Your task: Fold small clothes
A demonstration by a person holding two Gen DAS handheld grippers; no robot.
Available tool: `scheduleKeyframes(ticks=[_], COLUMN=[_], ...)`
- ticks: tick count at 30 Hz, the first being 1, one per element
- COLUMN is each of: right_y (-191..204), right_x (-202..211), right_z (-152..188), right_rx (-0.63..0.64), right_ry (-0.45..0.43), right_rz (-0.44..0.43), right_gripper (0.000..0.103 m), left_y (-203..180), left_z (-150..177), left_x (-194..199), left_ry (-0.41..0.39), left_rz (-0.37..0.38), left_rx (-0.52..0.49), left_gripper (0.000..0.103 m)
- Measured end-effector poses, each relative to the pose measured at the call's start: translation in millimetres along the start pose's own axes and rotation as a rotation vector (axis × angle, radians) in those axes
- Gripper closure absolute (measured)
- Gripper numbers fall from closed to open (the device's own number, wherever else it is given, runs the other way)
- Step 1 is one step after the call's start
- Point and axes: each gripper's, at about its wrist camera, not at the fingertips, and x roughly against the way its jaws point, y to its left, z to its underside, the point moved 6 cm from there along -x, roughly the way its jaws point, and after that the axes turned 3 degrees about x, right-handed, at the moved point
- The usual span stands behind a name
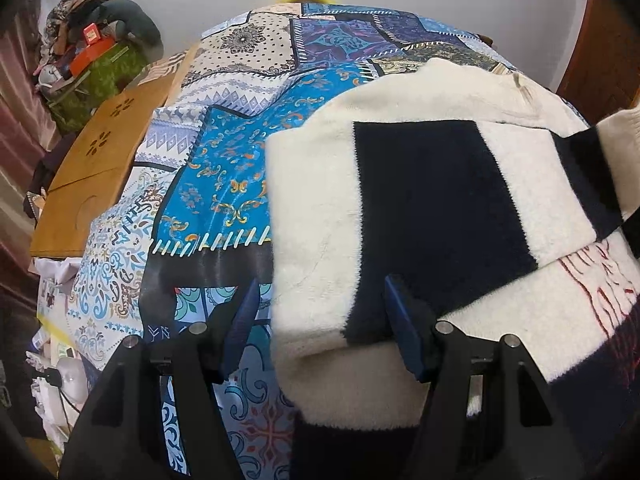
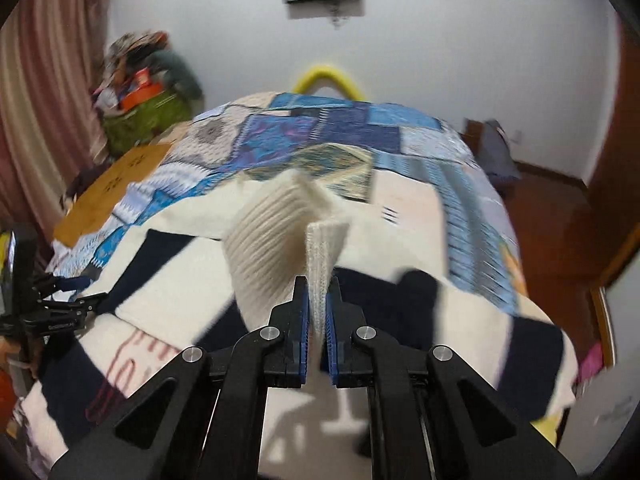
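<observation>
the right gripper (image 2: 318, 300) was clamped on a ribbed cream cuff (image 2: 324, 256) of the sweater (image 2: 168, 280), lifting it off the bed. the cream and navy sweater lay spread on a blue patchwork cover (image 2: 460, 208). the left gripper (image 2: 86, 294) sat at the left edge, its jaws unclear. a wooden board (image 2: 116, 184) lay behind it.
</observation>
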Motion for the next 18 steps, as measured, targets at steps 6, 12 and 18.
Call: scheduleKeyframes(ticks=[6, 12, 18], right_y=[-36.0, -50.3, -39.0], right_x=[22.3, 28.6, -0.1], right_z=[23.9, 47.3, 65.5], right_rx=[-0.049, -0.059, -0.014], right_ry=[0.022, 0.059, 0.116], right_rz=[0.023, 0.037, 0.028], right_gripper=[0.09, 0.046, 0.036], left_y=[0.7, -1.0, -35.4], left_z=[-2.6, -17.2, -34.5], left_x=[3.2, 19.8, 28.4], left_ry=[0.009, -0.012, -0.042], left_rz=[-0.022, -0.009, 0.035], left_rx=[0.002, 0.035, 0.001], left_gripper=[0.04, 0.04, 0.04])
